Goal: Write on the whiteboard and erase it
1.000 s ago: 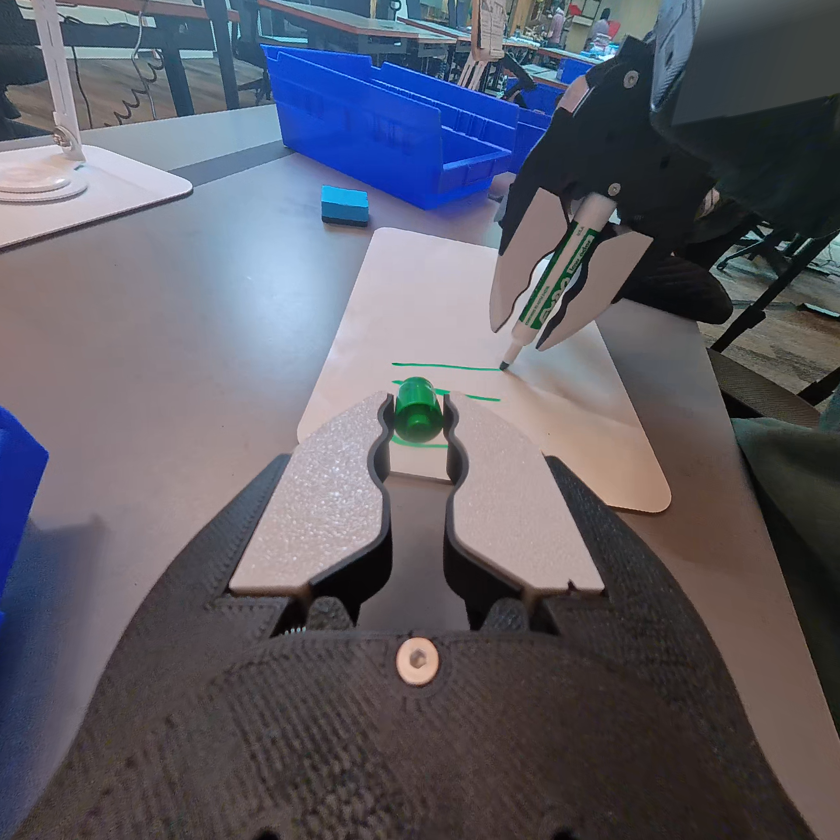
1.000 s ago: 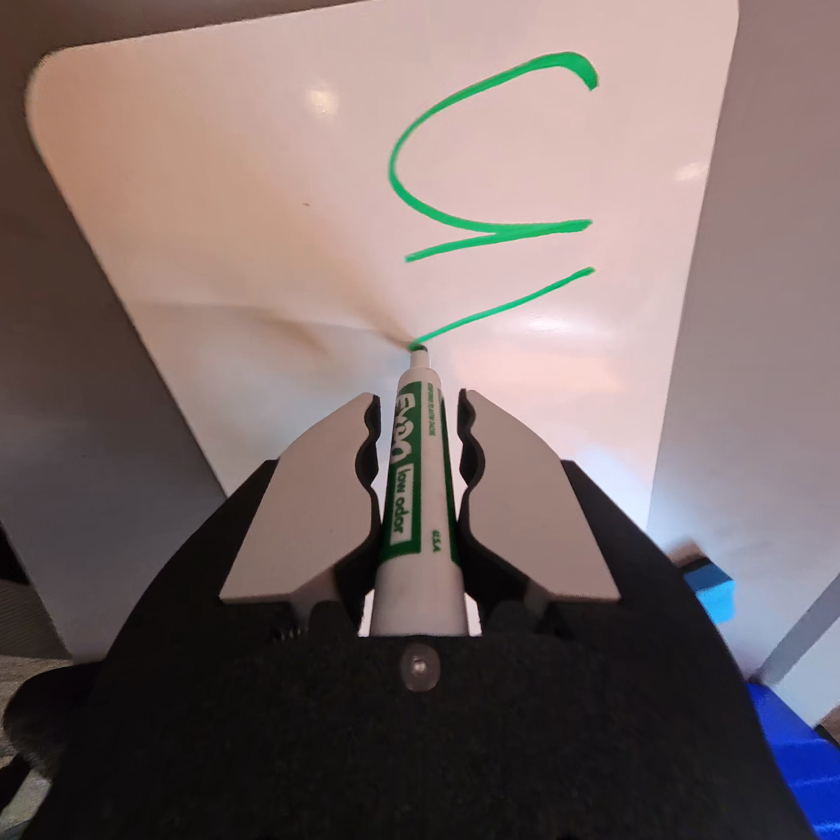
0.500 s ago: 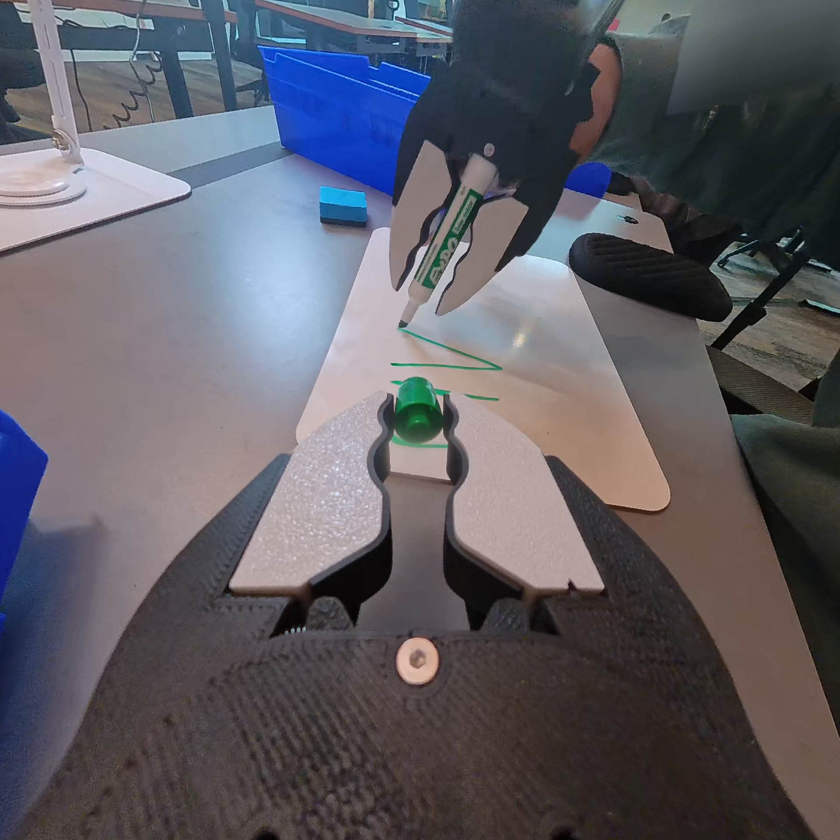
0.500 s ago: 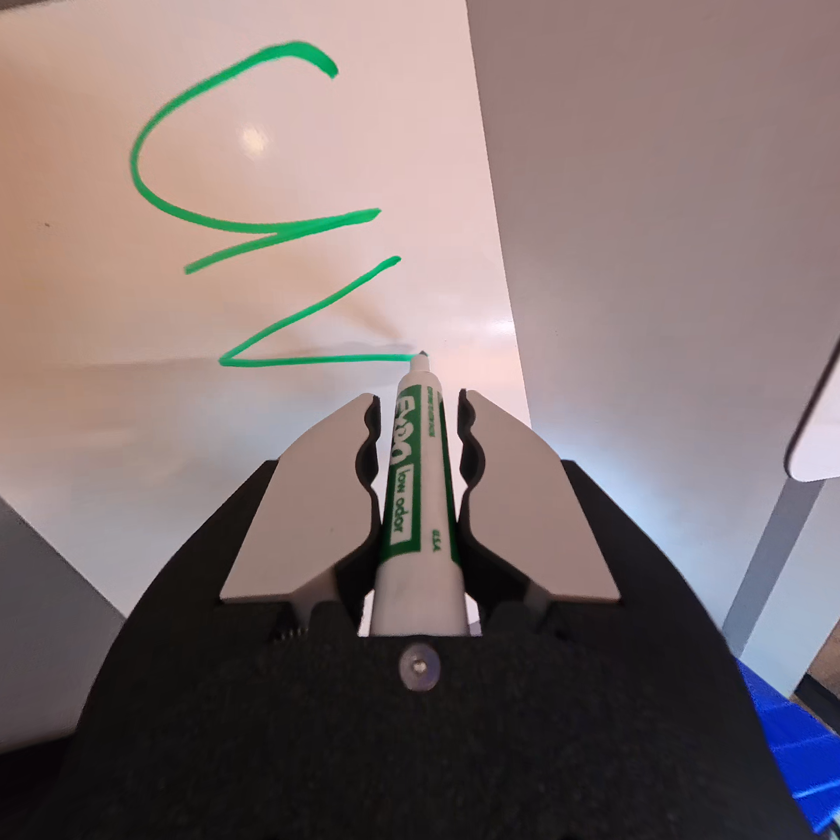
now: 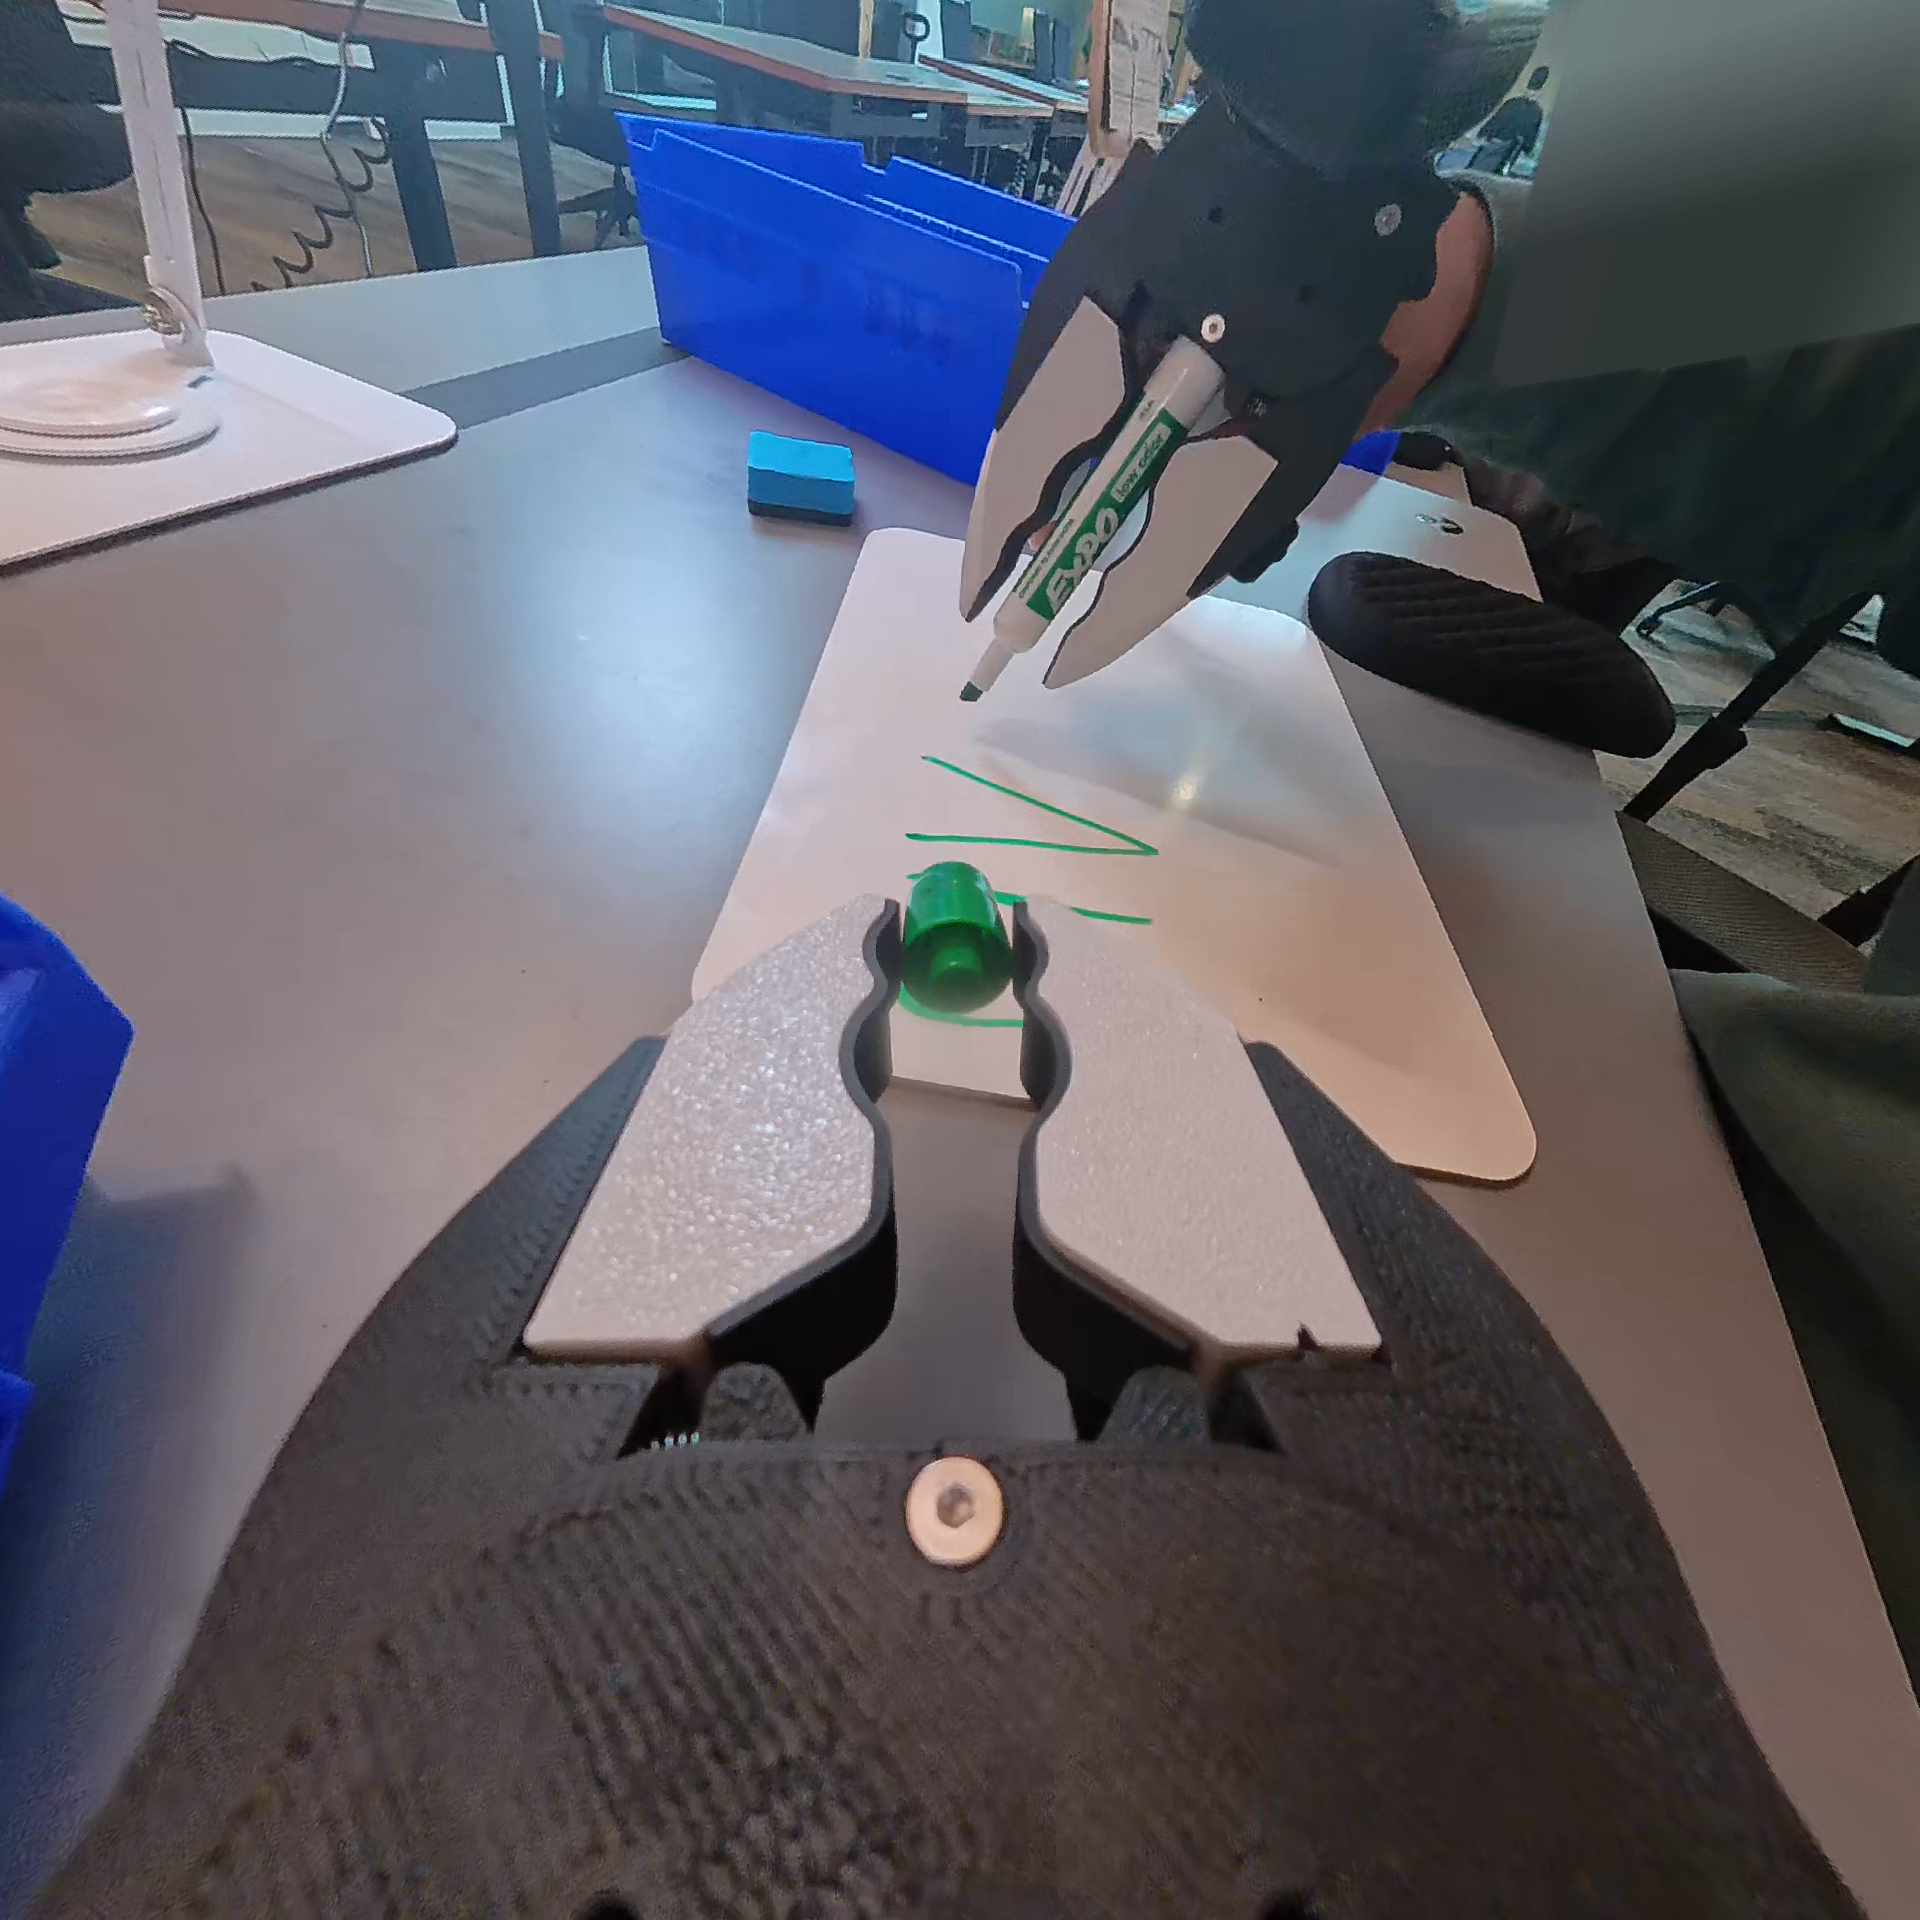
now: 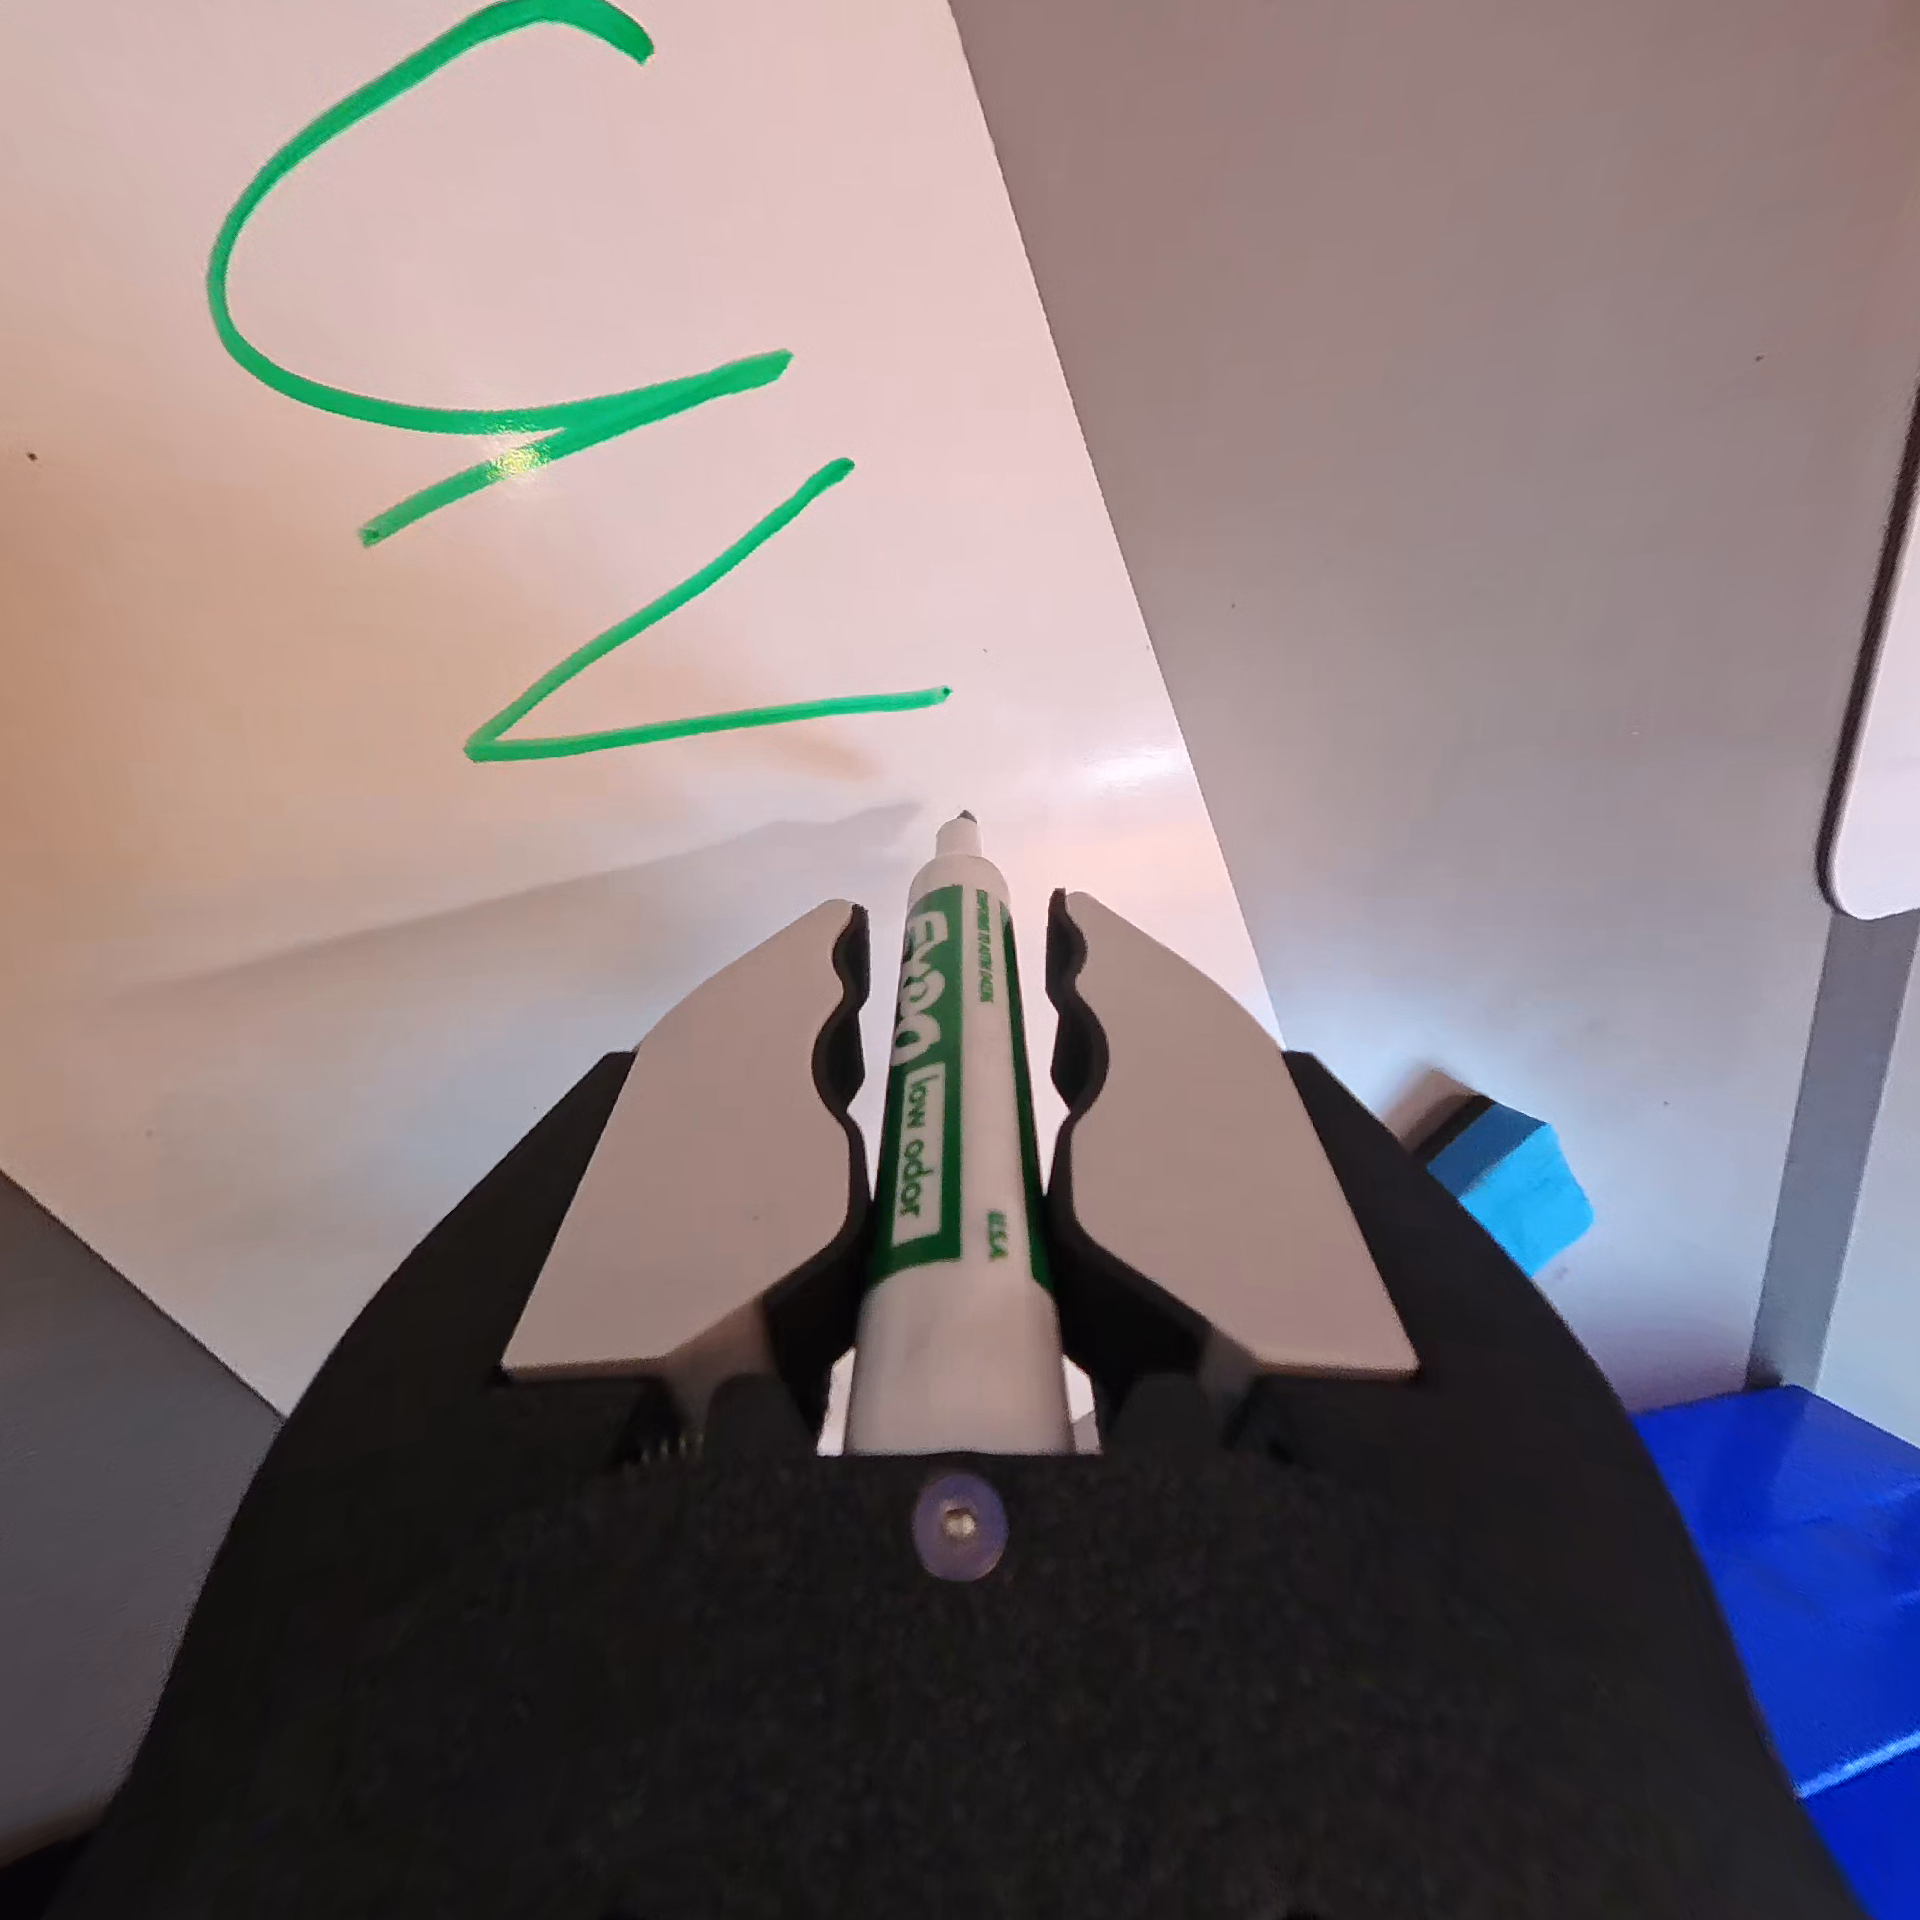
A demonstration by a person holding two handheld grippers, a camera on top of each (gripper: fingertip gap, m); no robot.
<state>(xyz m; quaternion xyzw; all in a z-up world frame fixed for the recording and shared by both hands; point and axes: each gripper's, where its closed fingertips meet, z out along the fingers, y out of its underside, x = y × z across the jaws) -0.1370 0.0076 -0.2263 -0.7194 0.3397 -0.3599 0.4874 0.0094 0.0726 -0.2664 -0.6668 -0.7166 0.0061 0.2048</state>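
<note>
Green marker strokes [image 6: 540, 436] are seen across a white whiteboard [image 5: 1299, 935] laid flat on a grey table [image 5: 364, 779]; what they spell is left unsaid. In the left wrist view, the left gripper [image 5: 951, 961] fills the lower half of the frame, its two pale fingers clenched on a green marker cap [image 5: 954, 951] at their tips, above the near end of the whiteboard. In the upper right of that view, the right gripper [image 5: 1023, 649] is seen pointing down at the board, clamped around a white and green marker [image 5: 1101, 509] whose tip is held just off the surface, beyond the strokes. In the right wrist view, the same marker [image 6: 951, 1143] is gripped lengthwise between the right gripper's [image 6: 956, 914] fingers in the middle of the frame, its tip close to the end of the lowest stroke but apart from it. A blue eraser [image 5: 800, 473] lies on the table past the far left corner of the whiteboard, and appears at the right edge of the right wrist view [image 6: 1507, 1174]. Blue plastic bins [image 5: 831, 291] stand behind it in the upper middle of the left wrist view. A white lamp base [image 5: 94, 416] sits on a pale mat in the upper left.
</note>
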